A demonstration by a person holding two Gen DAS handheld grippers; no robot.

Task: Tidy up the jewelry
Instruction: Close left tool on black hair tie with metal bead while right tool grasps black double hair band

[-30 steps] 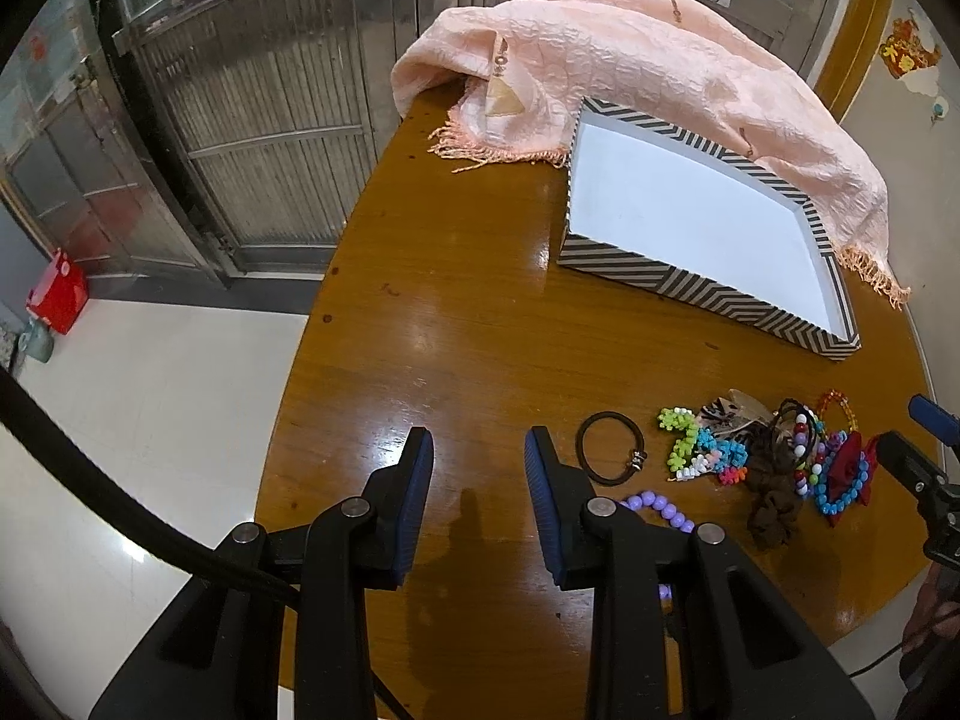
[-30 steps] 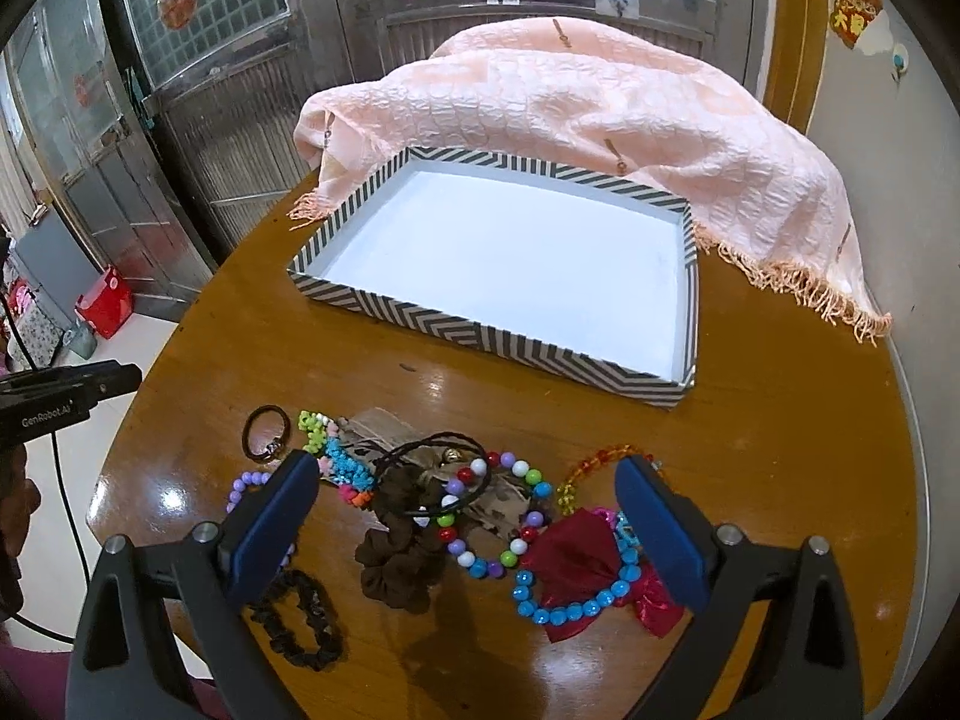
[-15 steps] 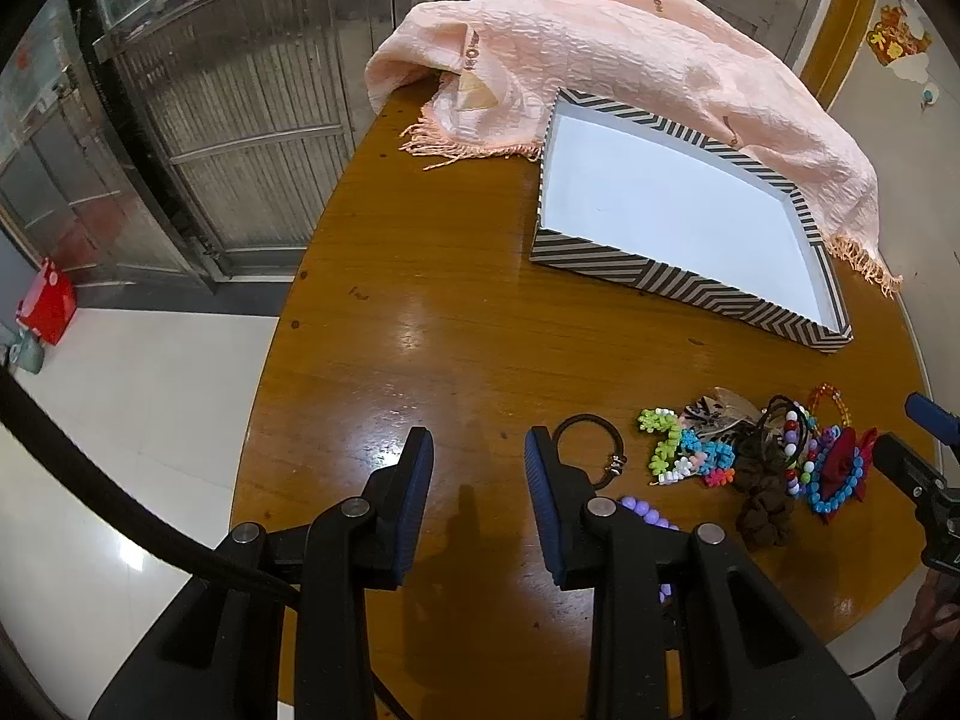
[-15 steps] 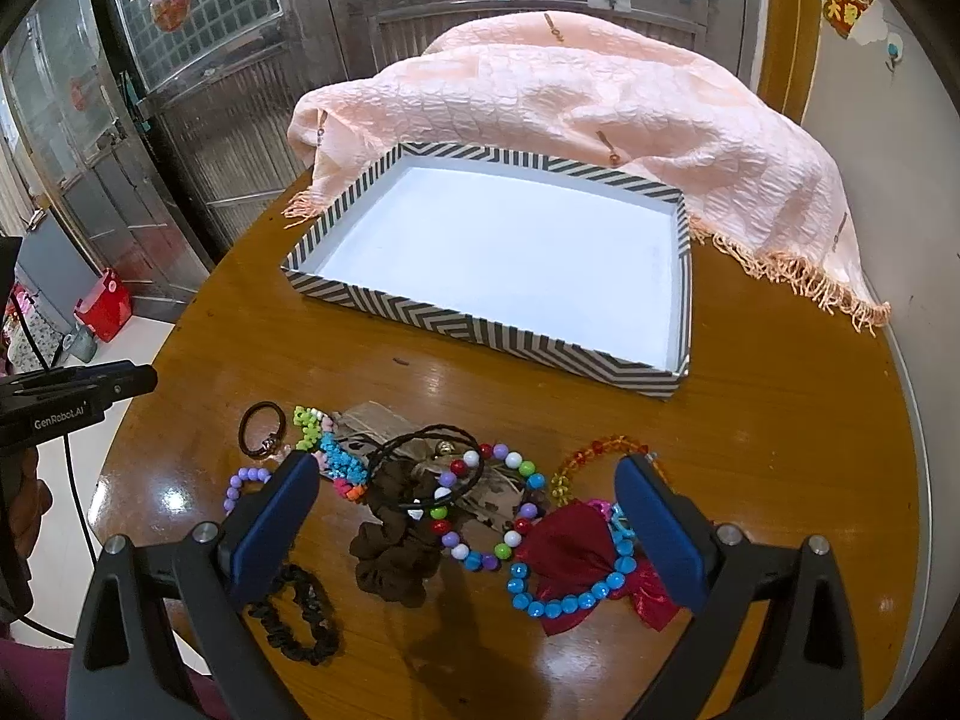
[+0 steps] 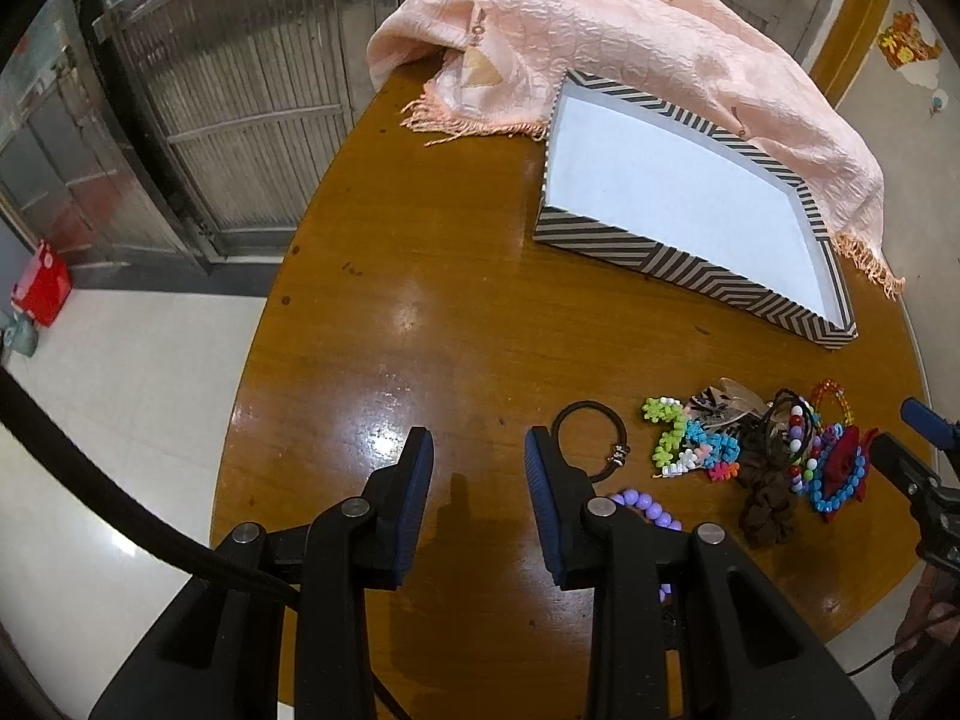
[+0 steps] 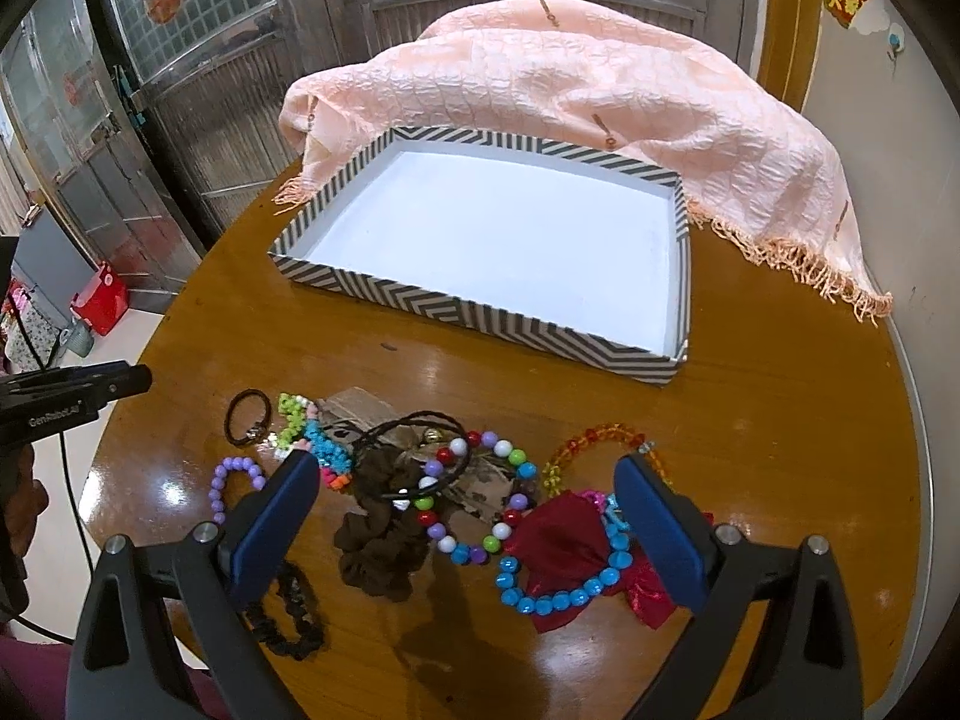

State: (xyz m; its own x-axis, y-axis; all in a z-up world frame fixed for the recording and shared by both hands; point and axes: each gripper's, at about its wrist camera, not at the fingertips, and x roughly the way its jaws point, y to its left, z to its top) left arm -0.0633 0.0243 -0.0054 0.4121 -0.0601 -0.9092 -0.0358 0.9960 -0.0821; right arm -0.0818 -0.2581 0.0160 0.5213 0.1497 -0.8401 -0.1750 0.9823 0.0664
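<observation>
Table (image 6: 780,420) — one tray (image 6: 480,312), two scrunchies (image 6: 378,546).

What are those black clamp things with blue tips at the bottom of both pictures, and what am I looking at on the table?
They are hand-held grippers, one in each of a person's hands, each carrying a wide-angle camera that looks along its two fingers. One picture comes from the left gripper, the other from the right gripper. Both hang over a round wooden table. On it sit a striped tray with nothing in it, a peach shawl behind it, and a heap of jewelry: a blue bead bracelet, a multicolour bead bracelet, a purple bead bracelet, a brown scrunchie and a black hair tie. Neither gripper holds anything; the right one's jaws are closing over the heap.
</observation>
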